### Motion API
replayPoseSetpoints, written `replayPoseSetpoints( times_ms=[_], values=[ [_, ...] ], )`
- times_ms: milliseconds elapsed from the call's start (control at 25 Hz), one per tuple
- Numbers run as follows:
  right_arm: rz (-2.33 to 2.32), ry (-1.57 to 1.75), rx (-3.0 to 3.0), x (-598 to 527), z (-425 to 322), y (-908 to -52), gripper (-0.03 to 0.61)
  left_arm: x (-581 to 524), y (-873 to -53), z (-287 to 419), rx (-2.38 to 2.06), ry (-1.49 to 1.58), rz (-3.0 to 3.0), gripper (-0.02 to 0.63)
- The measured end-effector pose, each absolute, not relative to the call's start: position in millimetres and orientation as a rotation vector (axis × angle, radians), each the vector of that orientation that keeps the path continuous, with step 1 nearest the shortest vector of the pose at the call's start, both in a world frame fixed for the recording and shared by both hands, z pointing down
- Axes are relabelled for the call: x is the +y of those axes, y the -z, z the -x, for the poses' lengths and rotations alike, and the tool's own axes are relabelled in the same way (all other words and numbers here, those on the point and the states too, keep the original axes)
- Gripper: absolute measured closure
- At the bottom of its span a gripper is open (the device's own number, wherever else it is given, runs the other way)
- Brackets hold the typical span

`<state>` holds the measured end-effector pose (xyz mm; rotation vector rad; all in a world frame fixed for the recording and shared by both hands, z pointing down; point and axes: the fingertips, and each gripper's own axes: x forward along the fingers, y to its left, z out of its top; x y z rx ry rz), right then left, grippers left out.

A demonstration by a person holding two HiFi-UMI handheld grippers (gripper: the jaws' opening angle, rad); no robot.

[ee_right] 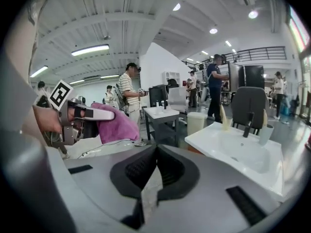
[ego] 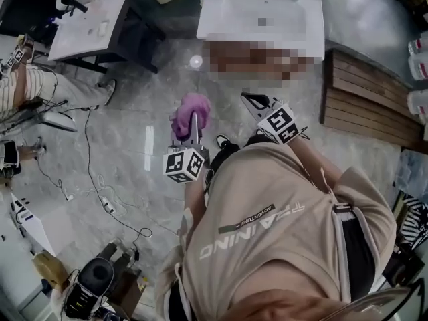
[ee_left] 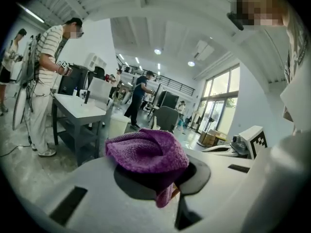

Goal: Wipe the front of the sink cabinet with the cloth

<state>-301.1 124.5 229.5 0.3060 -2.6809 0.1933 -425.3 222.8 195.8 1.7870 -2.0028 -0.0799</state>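
step: approach, no wiping yet | left gripper [ee_left: 165, 181] pinches cloth [ee_left: 146, 149] | right gripper [ee_right: 154, 165] pressed together, empty | next: carry cloth forward to sink cabinet [ego: 267, 25] front, well ahead

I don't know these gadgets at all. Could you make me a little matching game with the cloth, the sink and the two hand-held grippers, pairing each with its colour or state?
Things:
1. cloth
2. right gripper
3. sink
4. left gripper

Colours or states:
A. white, ahead of both grippers
B. purple and bunched up
C. shut on the cloth
D. shut, with nothing between its jaws

Right pairs: 1-B, 2-D, 3-A, 4-C.
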Motion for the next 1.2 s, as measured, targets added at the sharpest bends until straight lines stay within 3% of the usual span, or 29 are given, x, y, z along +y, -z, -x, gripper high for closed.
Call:
replayPoseSetpoints(
  times_ms=[240, 560, 1200],
  values=[
    [-0.6, -0.252, -2.637, 120, 298, -222, 0.566, 203, -212, 459, -1.816, 0.034, -1.935, 0.565],
    [-0.772, -0.295, -2.561, 118, 268, -231, 0.566, 169, -231, 451, -1.681, 0.039, -1.999, 0.565],
    [-0.761, -0.363, -2.637, 25, 270, -246, 0.566, 88, -233, 436, -1.682, -0.175, -2.008, 0.565]
  ],
)
